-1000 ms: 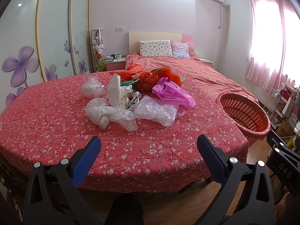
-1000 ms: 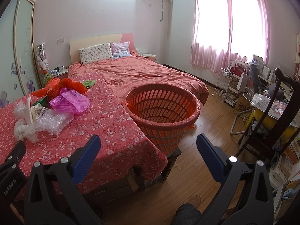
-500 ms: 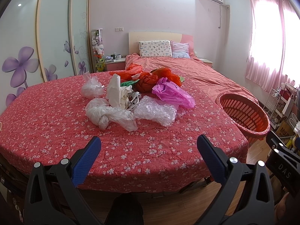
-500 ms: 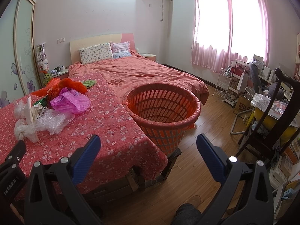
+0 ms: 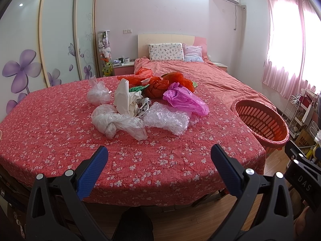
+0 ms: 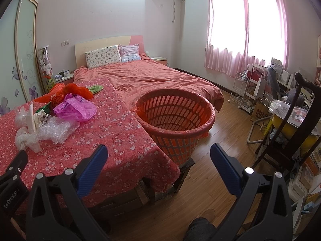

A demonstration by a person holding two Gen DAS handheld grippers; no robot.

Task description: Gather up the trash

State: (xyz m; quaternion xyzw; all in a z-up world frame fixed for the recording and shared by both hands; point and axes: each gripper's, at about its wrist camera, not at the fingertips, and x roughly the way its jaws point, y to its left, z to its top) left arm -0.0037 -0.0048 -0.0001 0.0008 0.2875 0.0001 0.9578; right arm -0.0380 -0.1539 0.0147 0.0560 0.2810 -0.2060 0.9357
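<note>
Nothing of the collecting appeared to have been done. The whole heap of trash lay near the middle of the worktop covered by a red cloth with small white flowers [image 5: 60,132], and the round orange slatted plastic basket [image 6: 174,108] standing just beside the worktop's right end looked empty as far as its inside showed.

In the heap, the knotted translucent white plastic bag [image 5: 118,123] lay nearest the front, with the crumpled clear bubble wrap [image 5: 166,118] touching it on the right. Behind these stood a cream paper bag [image 5: 123,98] among crumpled wrappers, a small bunched clear plastic bag [image 5: 98,95] to the left, a magenta plastic bag [image 5: 184,99] to the right, and red-orange plastic bags [image 5: 160,83] at the back with a bit of green among them.

The left tool [image 5: 159,158] was held short of the near edge of the worktop, its blue-padded jaws spread wide and gripping nothing, aimed at the heap. The right tool [image 6: 158,158] was likewise wide open and empty, pointing over the worktop's corner toward the basket.

Judging from this, every piece remained to be picked up and carried across to the basket; the knotted white bag and the bubble wrap seemed the easiest first picks, being closest.
</note>
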